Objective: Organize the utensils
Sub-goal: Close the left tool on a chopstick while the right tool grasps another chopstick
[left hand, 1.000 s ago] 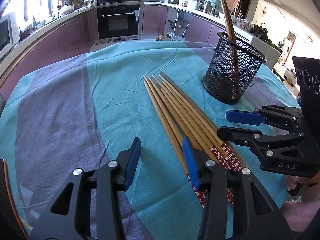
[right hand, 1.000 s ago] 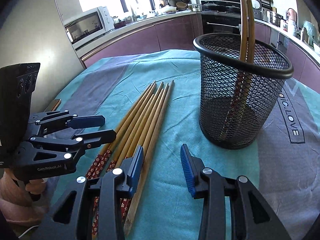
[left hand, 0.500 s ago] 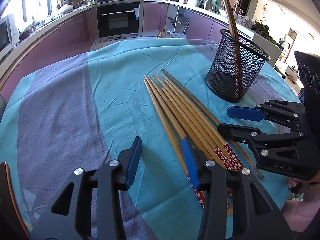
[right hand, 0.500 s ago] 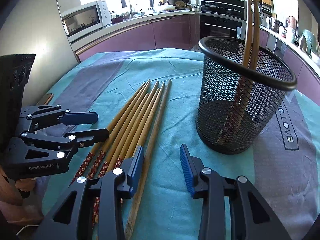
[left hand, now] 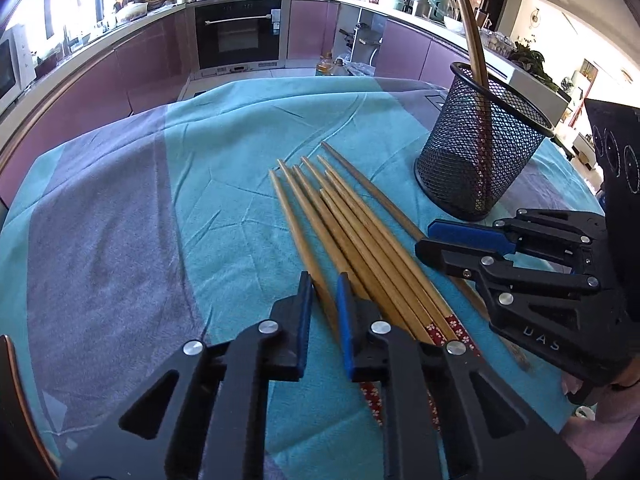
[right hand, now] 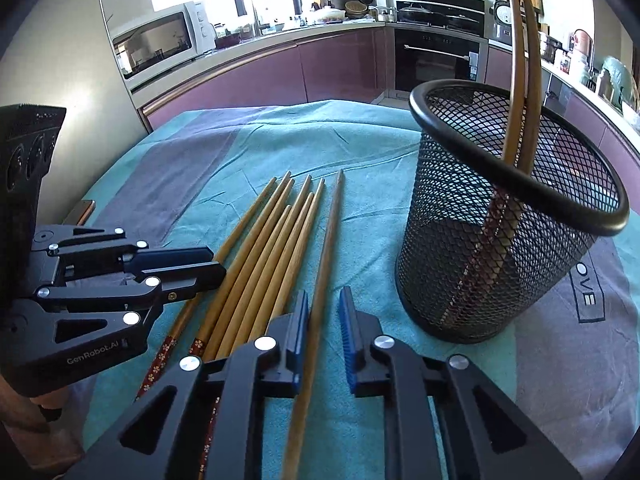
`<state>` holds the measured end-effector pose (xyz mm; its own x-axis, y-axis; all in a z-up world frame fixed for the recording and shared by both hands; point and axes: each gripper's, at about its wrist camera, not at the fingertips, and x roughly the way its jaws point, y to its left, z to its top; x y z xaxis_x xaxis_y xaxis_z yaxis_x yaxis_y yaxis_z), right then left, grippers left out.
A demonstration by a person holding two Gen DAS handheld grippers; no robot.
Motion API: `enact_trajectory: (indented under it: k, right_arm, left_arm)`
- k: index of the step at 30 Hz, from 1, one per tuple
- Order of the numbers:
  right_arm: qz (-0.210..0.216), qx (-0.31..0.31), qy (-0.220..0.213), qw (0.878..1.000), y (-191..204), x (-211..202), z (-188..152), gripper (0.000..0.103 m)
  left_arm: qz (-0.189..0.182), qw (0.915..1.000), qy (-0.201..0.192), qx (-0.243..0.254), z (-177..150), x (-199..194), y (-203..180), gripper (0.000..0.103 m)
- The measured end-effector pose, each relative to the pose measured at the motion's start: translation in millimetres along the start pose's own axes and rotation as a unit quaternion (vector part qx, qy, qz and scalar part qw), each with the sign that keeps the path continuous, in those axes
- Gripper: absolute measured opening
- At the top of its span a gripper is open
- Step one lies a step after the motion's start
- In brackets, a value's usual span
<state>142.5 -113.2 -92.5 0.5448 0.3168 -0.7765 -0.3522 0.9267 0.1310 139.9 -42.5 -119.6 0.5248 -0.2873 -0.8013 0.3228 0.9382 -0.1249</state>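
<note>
Both grippers have narrowed since half a second ago, and each now sits low over the row of chopsticks (left hand: 360, 232). My left gripper (left hand: 322, 308) has its jaws drawn close around the leftmost chopstick (left hand: 298, 232); I see a thin gap beside the stick, so I cannot tell if the pads really press it. My right gripper (right hand: 322, 320) straddles the single chopstick (right hand: 326, 256) on the right edge of the row. Its left pad is against the wood, while the right pad stands clearly apart, so it is still partly spread.

From the left camera I see the right gripper from its side, with its fingertips over the right edge of the row. The right camera gives what the left one cannot: the inside of the mesh holder (right hand: 500, 280), where two chopsticks (right hand: 520, 80) lean against the rim with the decorated ends down. It also shows the microwave (right hand: 160, 40) on the counter.

The chopsticks are smooth bamboo, long and tapered, with red flower-pattern ends (left hand: 448, 326) pointing toward me. The holder is black wire mesh, round, with a thick rolled rim, and it stands on the right of the row. The cloth (left hand: 240, 152) under everything is soft teal with grey bands and some wrinkles.
</note>
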Motion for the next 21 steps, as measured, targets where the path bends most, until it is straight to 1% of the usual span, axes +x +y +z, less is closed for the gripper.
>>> enact_trajectory:
  k: [4,11,17,21]
  right_arm:
    - [0.009,0.017,-0.004,1.0,-5.7,-2.2,-1.7,0.006]
    - [0.027,0.029,-0.014,0.999,-9.1,-11.3,-4.4,0.006]
    - [0.062,0.036,-0.035,0.997,-15.2,-30.3,-6.9,0.006]
    - [0.083,0.038,-0.056,0.994,-17.3,-47.8,-6.0,0.006]
  left_arm:
    - [-0.006,0.9998,-0.002,-0.017,0.3,-0.3,0.6,0.011]
    - [-0.013,0.9994,-0.008,-0.031,-8.2,-9.2,5.0,0.008]
    - [-0.021,0.9991,-0.024,-0.028,-6.8,-23.9,4.3,0.008]
    - [-0.038,0.9983,-0.039,-0.02,-6.1,-40.2,1.8,0.008]
